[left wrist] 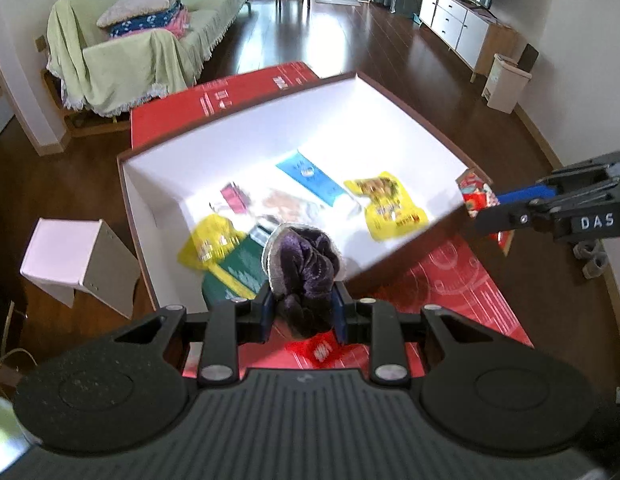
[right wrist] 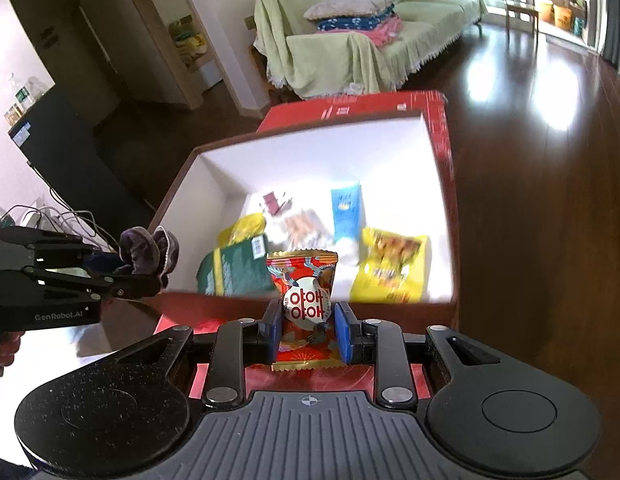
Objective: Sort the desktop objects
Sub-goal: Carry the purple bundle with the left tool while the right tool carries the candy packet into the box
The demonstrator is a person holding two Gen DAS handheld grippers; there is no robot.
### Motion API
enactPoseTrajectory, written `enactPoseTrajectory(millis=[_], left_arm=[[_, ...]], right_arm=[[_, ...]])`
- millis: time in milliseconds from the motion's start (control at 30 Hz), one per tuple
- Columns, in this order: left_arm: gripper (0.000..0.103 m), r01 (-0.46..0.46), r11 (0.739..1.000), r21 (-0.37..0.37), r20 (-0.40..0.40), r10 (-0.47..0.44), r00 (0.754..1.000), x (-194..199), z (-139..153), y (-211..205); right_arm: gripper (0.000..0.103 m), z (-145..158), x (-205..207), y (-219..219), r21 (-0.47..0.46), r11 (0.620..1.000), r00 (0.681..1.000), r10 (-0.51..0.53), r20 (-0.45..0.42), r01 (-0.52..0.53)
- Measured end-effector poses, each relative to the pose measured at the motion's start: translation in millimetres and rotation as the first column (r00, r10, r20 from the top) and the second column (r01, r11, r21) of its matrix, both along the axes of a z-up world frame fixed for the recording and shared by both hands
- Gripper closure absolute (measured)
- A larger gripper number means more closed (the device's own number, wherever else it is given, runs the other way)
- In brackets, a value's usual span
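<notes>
L gripper [left wrist: 304, 312] clamps purple velvet scrunchie [left wrist: 304, 268] | R gripper [right wrist: 306, 330] clamps red snack packet [right wrist: 304, 304] | we hold both at near rim of white box [left wrist: 246, 136], box interior straight ahead | L seems nearer; snacks inside.

Both tongs clamped, held side by side

Left tongs [left wrist: 304, 312] pinch closed on something; right tongs [right wrist: 308, 330] likewise, level and apart, both pointing forward.
</notes>
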State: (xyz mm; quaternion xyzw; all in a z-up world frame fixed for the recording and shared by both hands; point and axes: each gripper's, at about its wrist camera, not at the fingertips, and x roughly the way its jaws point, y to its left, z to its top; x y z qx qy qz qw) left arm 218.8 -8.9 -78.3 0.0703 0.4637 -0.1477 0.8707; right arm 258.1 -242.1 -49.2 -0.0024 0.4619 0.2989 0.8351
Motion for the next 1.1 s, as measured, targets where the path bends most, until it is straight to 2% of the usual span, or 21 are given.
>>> enactPoseTrajectory(millis=[233, 500, 600, 700, 833, 1100], left_arm=[[0.078, 0.045, 0.998, 0.046, 0.002, -0.045, 0.999, 40.6, 0.6, -8.9], [0.078, 0.157, 0.98, 0.123, -0.029, -0.154, 0.988, 81.1, -15.9, -24.4], [0.078, 0.186, 0.972, 0.143, -0.039, -0.182, 0.982, 93.1, -24.7, -29.3], [0.078, 0.176, 0.973, 0.147, -0.05, -0.171, 0.984, 105.3, -35.3, -32.9], [0.078, 0.126, 0.987, 0.103, -0.071, -0.119, 0.99, 120.2, -46.7, -33.3], [0.078, 0.086, 0.991, 0.103, -0.099, -0.076, 0.992, 147.9, -62.5, -34.5]], right_arm=[[0.076, -5.5, 44.7, 13.9, -0.115, 0.987, 0.992, 0.12, 0.047, -0.114], [0.076, -26.1, 84.4, 33.3, -0.255, 0.939, 0.962, 0.258, 0.087, -0.229], [0.076, -37.4, 94.9, 38.2, -0.262, 0.941, 0.964, 0.247, 0.099, -0.215], [0.076, -46.5, 104.8, 40.6, -0.217, 0.964, 0.98, 0.175, 0.099, -0.15], [0.076, -58.9, 115.6, 45.9, -0.161, 0.982, 0.991, 0.111, 0.069, -0.099], [0.076, -73.6, 142.1, 61.2, -0.186, 0.975, 0.99, 0.13, 0.048, -0.119]])
